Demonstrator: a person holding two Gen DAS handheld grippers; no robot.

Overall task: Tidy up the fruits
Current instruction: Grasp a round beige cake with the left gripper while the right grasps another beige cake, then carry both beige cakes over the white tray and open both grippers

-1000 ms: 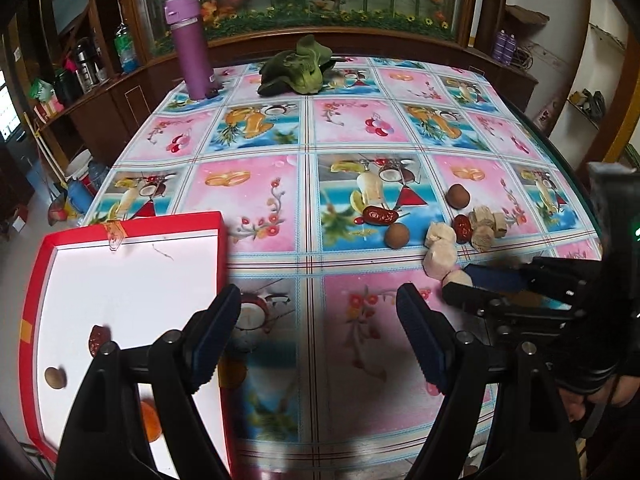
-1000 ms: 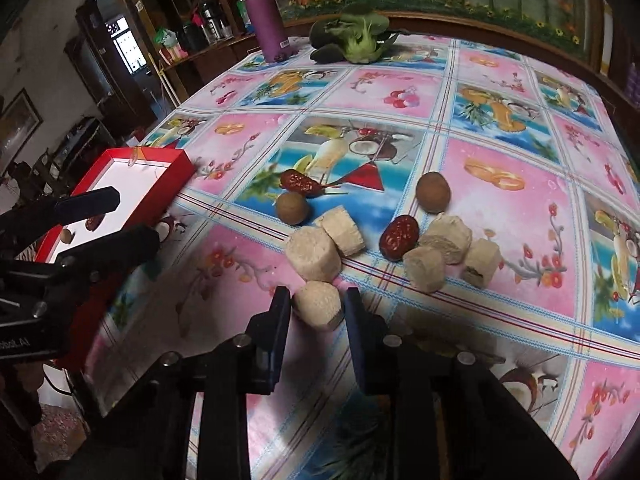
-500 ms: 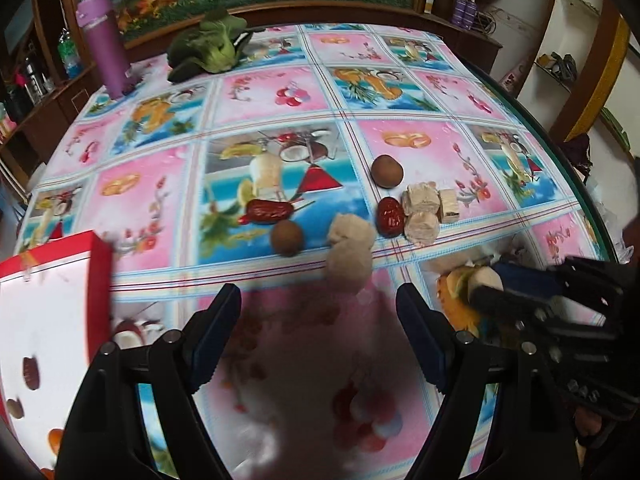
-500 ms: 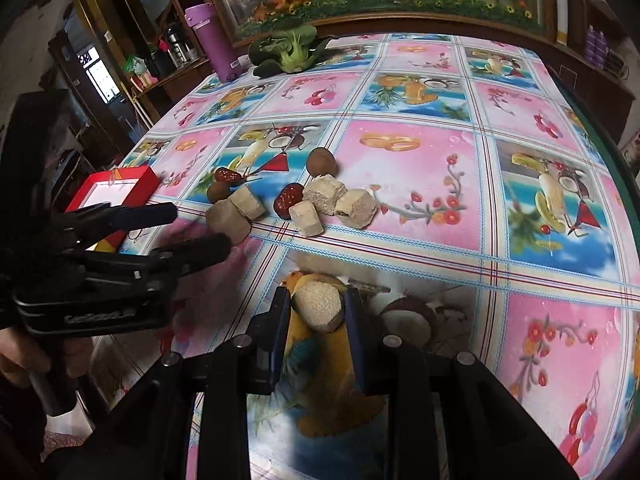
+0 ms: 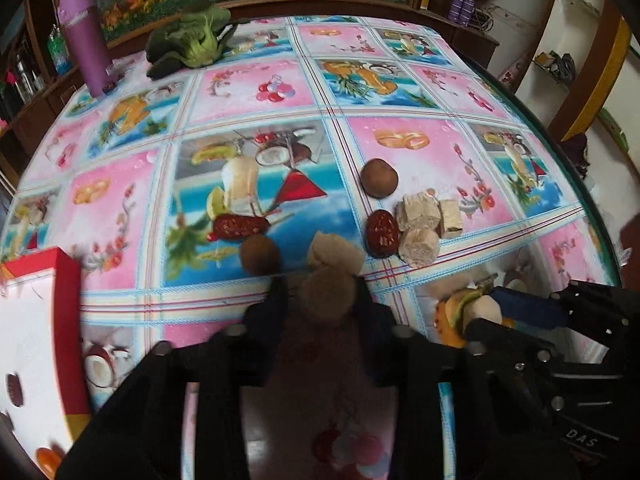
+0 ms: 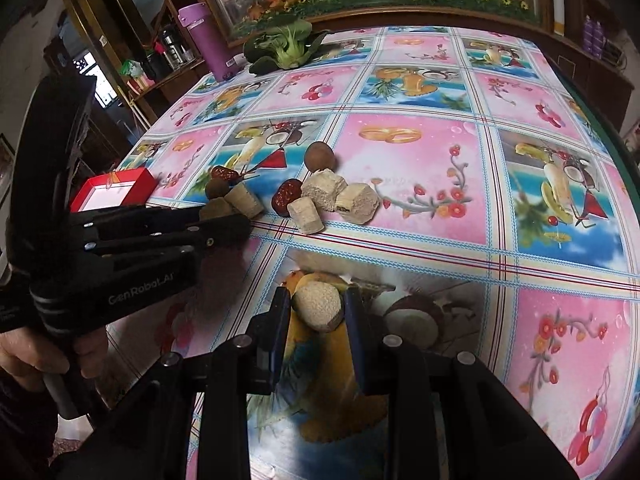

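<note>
My left gripper [image 5: 320,300] is shut on a beige round chunk [image 5: 329,292] at the near edge of the fruit pile; it also shows in the right wrist view [image 6: 224,220]. My right gripper [image 6: 318,312] is shut on another beige chunk [image 6: 319,306], held just above the tablecloth; it shows in the left wrist view [image 5: 484,312]. On the cloth lie a second beige chunk [image 5: 335,252], three paler chunks [image 5: 424,224], two red dates [image 5: 239,226] [image 5: 382,233] and two brown round fruits [image 5: 379,178] [image 5: 259,255].
A red-rimmed white tray [image 5: 36,340] with a few small fruits sits at the near left. A purple bottle [image 5: 82,46] and a green vegetable [image 5: 188,42] stand at the far side. The table's right edge [image 5: 576,184] curves near the right gripper.
My left gripper has moved right, away from the tray, to the pile and closed on a beige chunk. My right gripper has carried its chunk back to the near right.
</note>
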